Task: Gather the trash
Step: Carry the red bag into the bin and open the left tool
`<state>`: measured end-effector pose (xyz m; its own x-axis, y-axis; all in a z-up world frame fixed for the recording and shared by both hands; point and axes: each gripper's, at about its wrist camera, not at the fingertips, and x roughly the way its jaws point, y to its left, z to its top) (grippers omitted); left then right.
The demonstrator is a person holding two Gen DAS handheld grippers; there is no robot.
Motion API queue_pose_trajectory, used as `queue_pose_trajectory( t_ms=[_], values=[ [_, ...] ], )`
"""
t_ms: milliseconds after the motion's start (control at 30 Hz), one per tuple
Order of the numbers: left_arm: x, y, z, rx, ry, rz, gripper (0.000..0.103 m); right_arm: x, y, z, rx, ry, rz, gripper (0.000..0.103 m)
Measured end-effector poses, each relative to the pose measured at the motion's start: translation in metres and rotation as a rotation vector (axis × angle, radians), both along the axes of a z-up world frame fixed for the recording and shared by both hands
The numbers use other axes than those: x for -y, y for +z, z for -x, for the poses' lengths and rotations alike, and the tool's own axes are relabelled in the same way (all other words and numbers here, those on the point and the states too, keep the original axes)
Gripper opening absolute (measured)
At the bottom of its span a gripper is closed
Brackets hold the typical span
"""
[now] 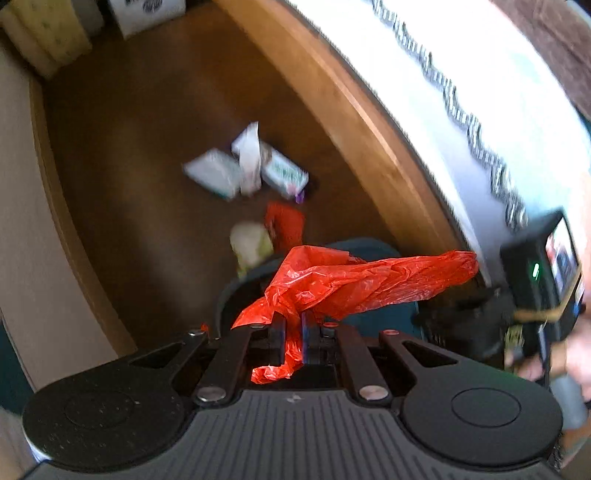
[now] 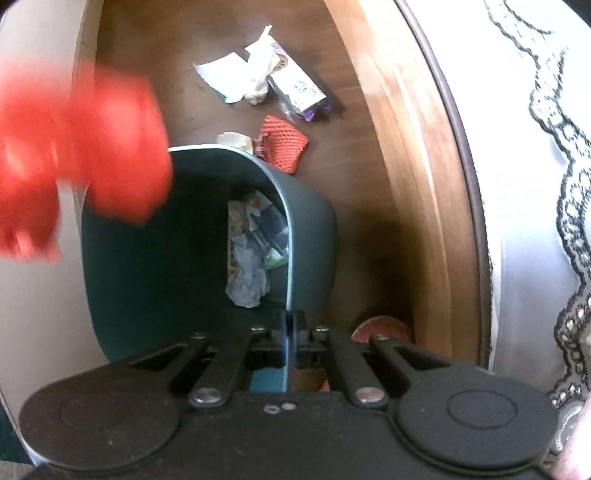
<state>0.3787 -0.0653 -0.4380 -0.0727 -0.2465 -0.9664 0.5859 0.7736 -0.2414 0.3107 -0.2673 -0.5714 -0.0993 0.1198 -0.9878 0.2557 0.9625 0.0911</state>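
My left gripper is shut on a crumpled red plastic bag, which hangs above the dark teal bin. In the right wrist view that red bag is a blur over the bin's left side. My right gripper is shut on the teal bin's rim; crumpled paper and wrappers lie inside the bin. On the wooden floor beyond lie white packets, a green-printed wrapper, an orange net and a pale yellowish scrap.
A wooden bed frame with a white lace-edged cover runs along the right. A pale wall bounds the left. Boxes stand at the far end. The other gripper's camera and a hand show at the right of the left wrist view.
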Motion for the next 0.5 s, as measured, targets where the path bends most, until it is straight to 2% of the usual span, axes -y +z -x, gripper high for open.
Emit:
queue_pose_trajectory(
  t_ms=[100,233,333,500],
  values=[
    [0.0,-0.018,0.016,-0.014,-0.039,-0.037,0.007,-0.003,0.0,0.0,0.004,0.013,0.005,0.002],
    [0.005,-0.056,0.028,-0.113,-0.069,-0.063,0.007,-0.005,0.001,0.0,0.006,0.025,0.006,0.002],
    [0.019,-0.074,0.042,-0.113,-0.135,-0.089,0.007,-0.006,0.003,0.0,0.007,0.029,0.008,0.002],
    [0.024,-0.098,0.05,-0.161,-0.108,-0.115,0.007,-0.008,0.003,0.0,0.006,0.037,0.008,0.002]
  ],
)
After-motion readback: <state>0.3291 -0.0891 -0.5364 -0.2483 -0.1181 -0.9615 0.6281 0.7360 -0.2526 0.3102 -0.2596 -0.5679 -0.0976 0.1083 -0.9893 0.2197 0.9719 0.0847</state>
